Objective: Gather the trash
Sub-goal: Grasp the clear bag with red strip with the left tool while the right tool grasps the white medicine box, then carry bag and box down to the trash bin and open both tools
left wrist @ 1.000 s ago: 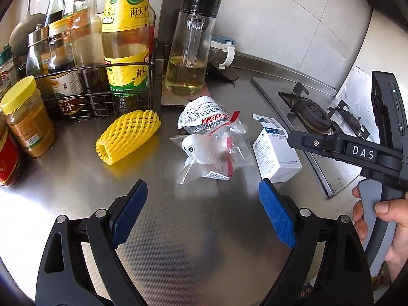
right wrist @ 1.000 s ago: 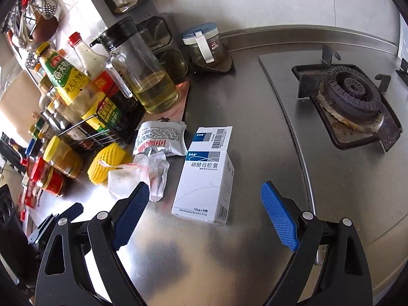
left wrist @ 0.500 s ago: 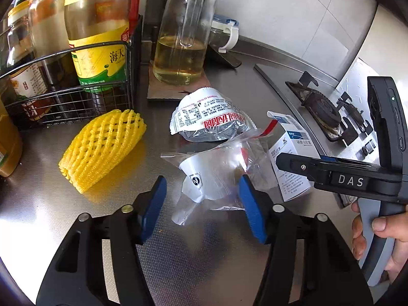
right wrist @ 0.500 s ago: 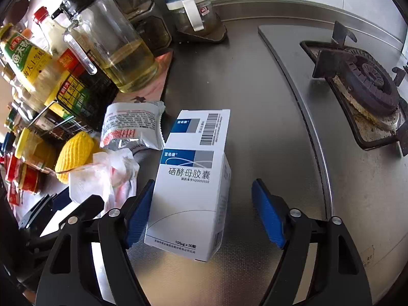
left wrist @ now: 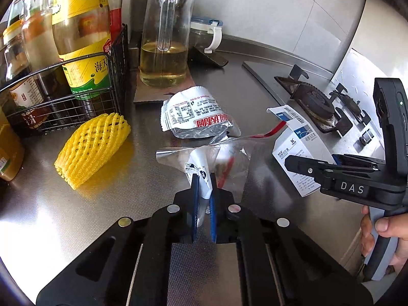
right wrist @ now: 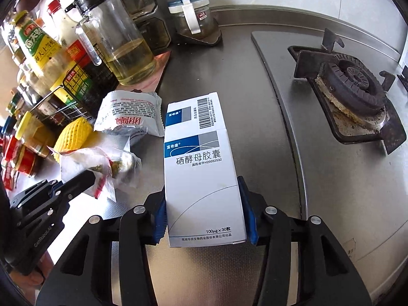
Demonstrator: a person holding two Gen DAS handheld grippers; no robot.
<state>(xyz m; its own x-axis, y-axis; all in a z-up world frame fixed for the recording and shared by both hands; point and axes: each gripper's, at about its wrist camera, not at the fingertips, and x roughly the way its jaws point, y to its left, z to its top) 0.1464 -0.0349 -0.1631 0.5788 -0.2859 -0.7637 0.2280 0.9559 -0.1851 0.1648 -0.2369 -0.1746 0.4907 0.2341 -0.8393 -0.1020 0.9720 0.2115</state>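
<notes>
At the far left, bottles stand penned in a wire rack (left wrist: 76, 107), which is judged to mark them as kept goods, not trash. Just in front of the rack a yellow foam net (left wrist: 91, 150) lies loose on the steel counter (left wrist: 76, 216), untouched and still to be collected. Next along, a crumpled foil packet (left wrist: 199, 117) rests in front of the oil jug (left wrist: 165, 51), with a clear bag (left wrist: 224, 160) just below it.

The bag is pinched at its near edge by the left gripper (left wrist: 202, 204); the jaws are closing and nearly together, with the thin film and its white scrap squeezed between the pads. So little gap is needed because the film has no thickness.

Further right, the box (right wrist: 201, 178) lies flat on the counter beside the stove (right wrist: 352, 84). It is straddled across its width by the right gripper (right wrist: 204, 219), whose jaws are closing at about half width, the pads meeting the box's two long sides. The grip is taken at the near end, probably so the box can be lifted level. Both pieces appear to be taken at once to save a trip.
</notes>
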